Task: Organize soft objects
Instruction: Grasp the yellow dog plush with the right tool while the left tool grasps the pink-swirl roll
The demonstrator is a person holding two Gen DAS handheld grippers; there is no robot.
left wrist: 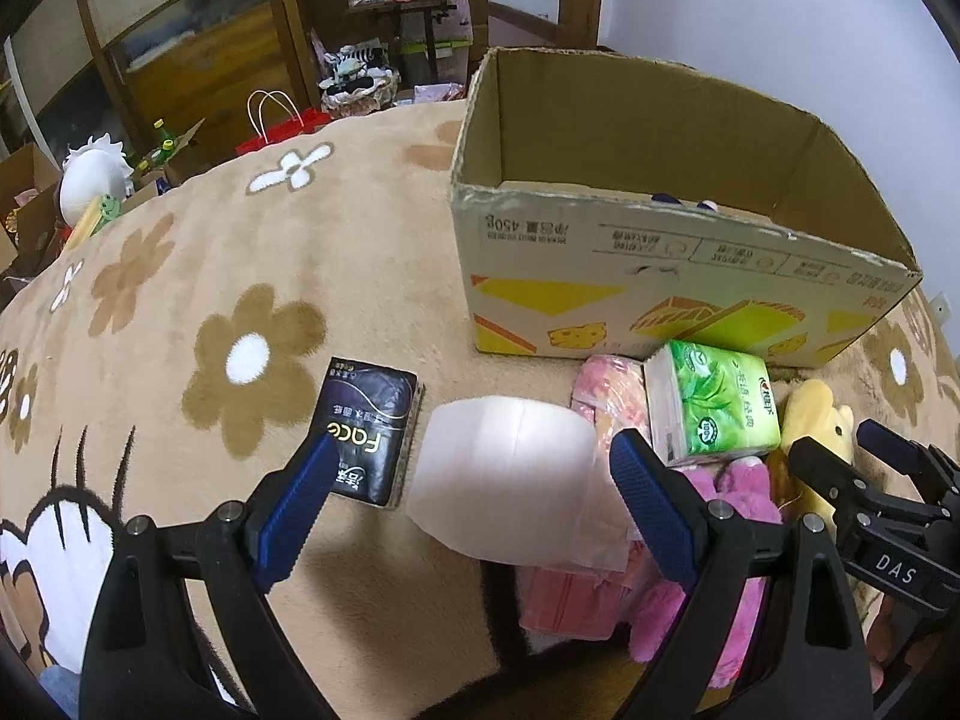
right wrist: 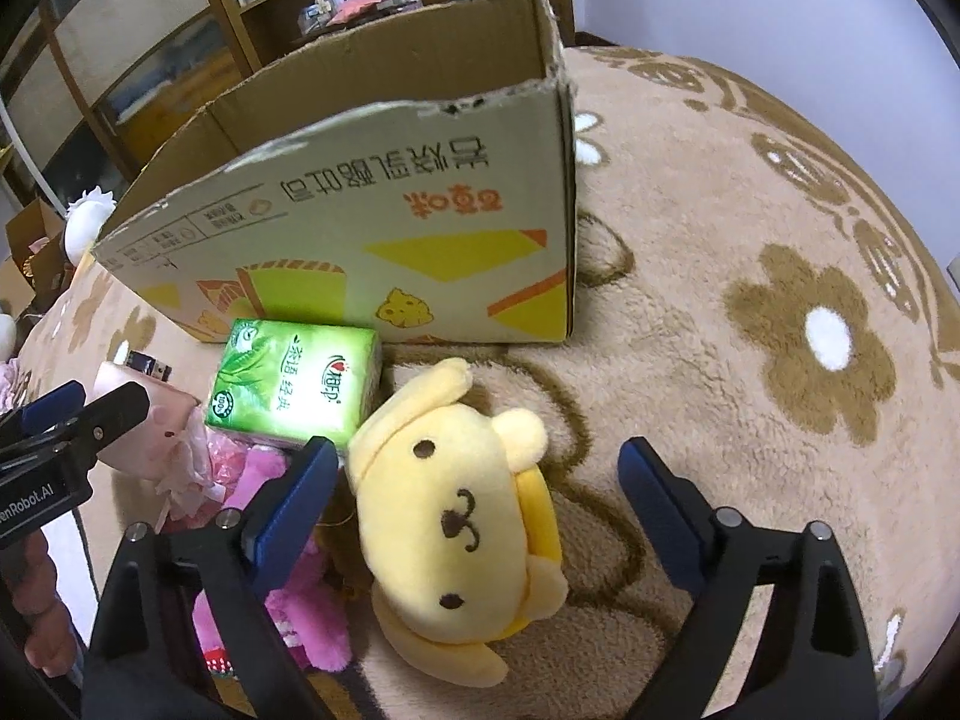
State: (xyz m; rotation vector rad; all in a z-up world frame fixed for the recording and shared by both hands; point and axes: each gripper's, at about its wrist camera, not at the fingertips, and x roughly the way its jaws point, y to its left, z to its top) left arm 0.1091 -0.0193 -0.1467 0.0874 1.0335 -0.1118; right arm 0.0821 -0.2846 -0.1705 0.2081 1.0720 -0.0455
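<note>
- Left gripper [left wrist: 471,480]: jaws spread wide and empty, straddling a pale pink soft roll [left wrist: 504,477] on the flowered blanket [left wrist: 252,276]; neither pad touches it.
- Right gripper [right wrist: 477,483]: jaws apart and empty, either side of the yellow plush dog [right wrist: 462,516], which lies on its back just in front of the cardboard box [right wrist: 372,192].
- Remaining soft items: green tissue pack [left wrist: 714,408] against the box wall, pink plush [left wrist: 690,606] and pink wrapped packs [left wrist: 606,387] heaped beside it, dark tissue pack [left wrist: 369,438] just left of the roll.
- Box interior: mostly hidden; something dark seems to lie inside, but this cannot be confirmed.
- Risks: the left finger may catch the dark pack on closing; a shallow pinch could let the squashy roll slip out; the two grippers work near each other and could collide; the right gripper's left finger may snag the pink plush.
</note>
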